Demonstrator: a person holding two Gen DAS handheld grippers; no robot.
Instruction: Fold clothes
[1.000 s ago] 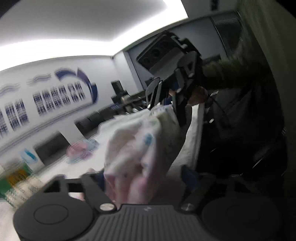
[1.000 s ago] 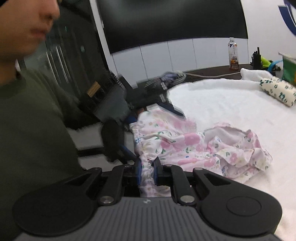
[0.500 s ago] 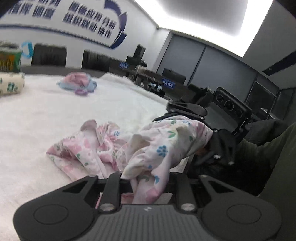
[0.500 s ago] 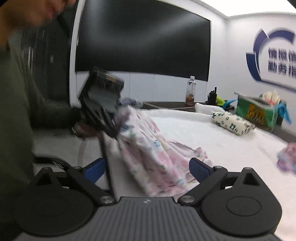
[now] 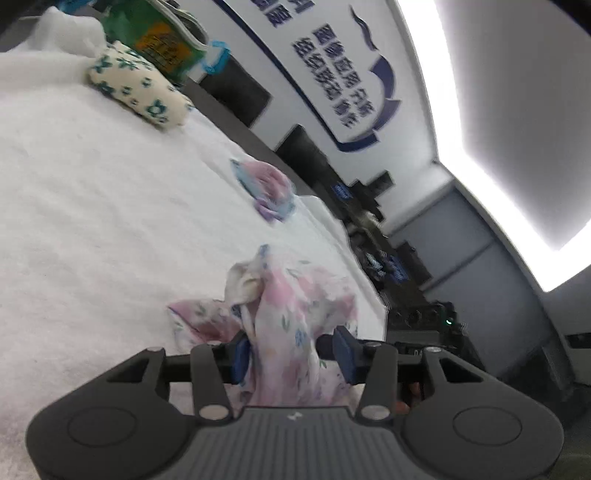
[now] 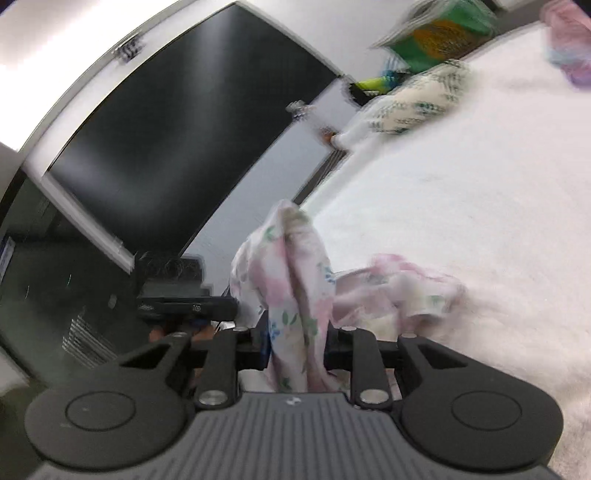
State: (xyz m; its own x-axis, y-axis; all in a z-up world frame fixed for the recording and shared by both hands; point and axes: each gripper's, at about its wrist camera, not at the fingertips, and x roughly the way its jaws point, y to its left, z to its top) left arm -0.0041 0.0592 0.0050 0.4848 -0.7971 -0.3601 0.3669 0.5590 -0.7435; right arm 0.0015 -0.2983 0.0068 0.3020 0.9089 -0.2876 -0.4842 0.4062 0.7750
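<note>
A pink floral garment (image 5: 291, 314) hangs crumpled between both grippers above the white padded table (image 5: 92, 221). My left gripper (image 5: 293, 354) has bunched cloth between its blue pads, the jaws part-way closed on it. My right gripper (image 6: 295, 347) is shut on another bunch of the same garment (image 6: 295, 280), with the remainder trailing onto the table (image 6: 399, 288) to the right. Both views are tilted and blurred.
A rolled white cloth with green flowers (image 5: 138, 86) lies at the far side, beside a green box (image 5: 159, 33). A pink and blue bundle (image 5: 267, 188) sits mid-table. A large dark screen (image 6: 177, 129) and a dark device (image 6: 184, 306) stand past the table edge.
The right gripper, open half a second ago, has closed on the garment. Both grippers have swung and tilted sharply, lifting the cloth; the views rolled in opposite directions.
</note>
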